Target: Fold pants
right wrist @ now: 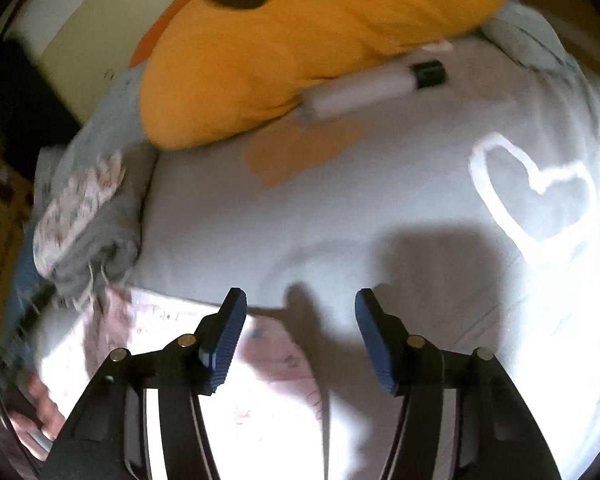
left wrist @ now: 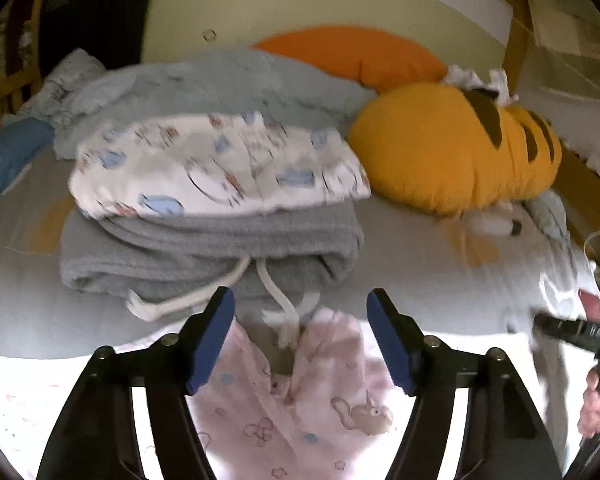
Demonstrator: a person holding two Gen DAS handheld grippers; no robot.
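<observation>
Hovering over the pink pants [left wrist: 300, 392], we hold the left gripper [left wrist: 300, 336] with its blue pads spread wide and nothing between them. The pants lie flat on the pale grey bedsheet [left wrist: 420, 272], their printed fabric spreading under both fingers. Just beyond the pants sits a folded grey garment [left wrist: 204, 248] whose white drawstring [left wrist: 276, 300] trails onto the pink cloth's far edge. On top of the grey garment rests a folded white piece with blue prints [left wrist: 220, 168]. To the right of that stack, well apart from the pants, lies an orange striped plush [left wrist: 460, 148].

We keep the right gripper [right wrist: 300, 336] parted too, gripping nothing; its left finger hangs over the right edge of the pants [right wrist: 180, 360], its right finger over bare sheet [right wrist: 420, 200]. Beyond the pants, a white tube [right wrist: 364, 88] lies against the plush [right wrist: 300, 40].
</observation>
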